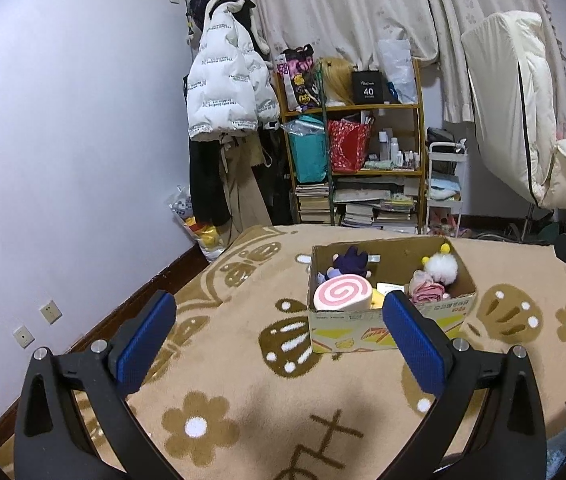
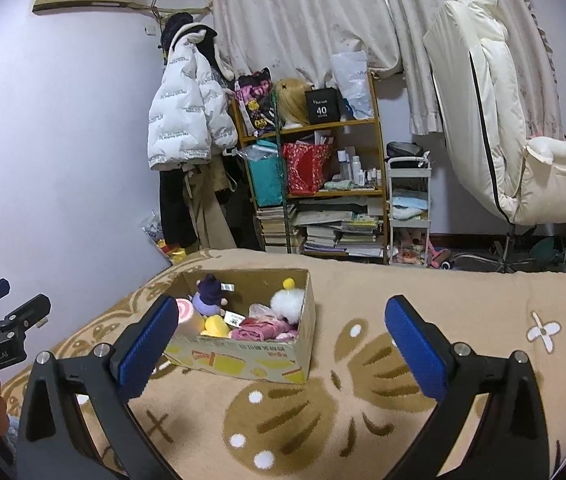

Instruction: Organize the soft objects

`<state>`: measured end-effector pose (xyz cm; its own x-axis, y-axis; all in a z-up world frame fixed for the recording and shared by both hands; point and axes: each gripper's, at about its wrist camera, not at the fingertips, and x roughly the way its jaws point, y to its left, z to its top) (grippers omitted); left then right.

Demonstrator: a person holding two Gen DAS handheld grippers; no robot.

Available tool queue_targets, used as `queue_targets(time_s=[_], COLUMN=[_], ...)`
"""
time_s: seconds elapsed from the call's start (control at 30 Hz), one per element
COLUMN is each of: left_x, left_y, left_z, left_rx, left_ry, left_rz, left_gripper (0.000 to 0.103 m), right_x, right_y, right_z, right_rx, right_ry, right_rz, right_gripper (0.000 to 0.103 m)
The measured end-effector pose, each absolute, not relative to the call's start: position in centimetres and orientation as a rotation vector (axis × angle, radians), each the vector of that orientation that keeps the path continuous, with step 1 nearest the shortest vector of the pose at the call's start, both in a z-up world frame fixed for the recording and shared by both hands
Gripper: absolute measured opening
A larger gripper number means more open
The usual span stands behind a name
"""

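On top of a tan blanket point(image 1: 243, 400) w/ brown flower and butterfly print sits the cardboard box point(image 1: 387, 328), open-topped, holding all the soft toys visible; nothing plush lies loose on the blanket in either view. Both grippers hover short of it, empty: left gripper point(image 1: 279, 320) w/ blue pads spread wide, box just ahead and to its right; right gripper point(image 2: 283, 324) likewise wide apart, box ahead on its left side. Biggest item inside is the pink swirl roll cushion point(image 1: 342, 292) at the near left corner, prob. foam-soft and light, will squash, so pinch across its round body, not the edge. Behind it a purple plush doll point(image 1: 350, 262), limp, light; grab the torso or head. At the far right a white fluffy pompom toy point(image 1: 442, 267) w/ yellow bobbles, v. light, fur may slip, so close deep into the fluff. Below that a pink crumpled fabric piece point(image 1: 427, 292), floppy, take a bunched fold. A yellow plush bit point(image 2: 217, 326) sits between roll and fabric, partly hidden, can't tell what it is. Box itself is thin card, prob. slides if nudged.
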<state>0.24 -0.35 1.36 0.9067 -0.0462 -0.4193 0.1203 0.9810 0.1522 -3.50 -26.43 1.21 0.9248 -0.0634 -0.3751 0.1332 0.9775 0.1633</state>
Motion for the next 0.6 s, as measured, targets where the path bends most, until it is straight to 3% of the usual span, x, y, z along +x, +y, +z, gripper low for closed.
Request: queue_targets(time_s=[0.6], left_x=[2.7], left_y=[-0.7], left_z=[-0.4], left_rx=[0.187], left_ry=[0.459], left_rz=[-0.084], left_gripper=[0.102], right_x=[-1.9], right_y=[-27.2], right_z=[-0.9], right_rx=[0.193], right_ry=[0.426], right_rz=[-0.115], right_gripper=[0.103])
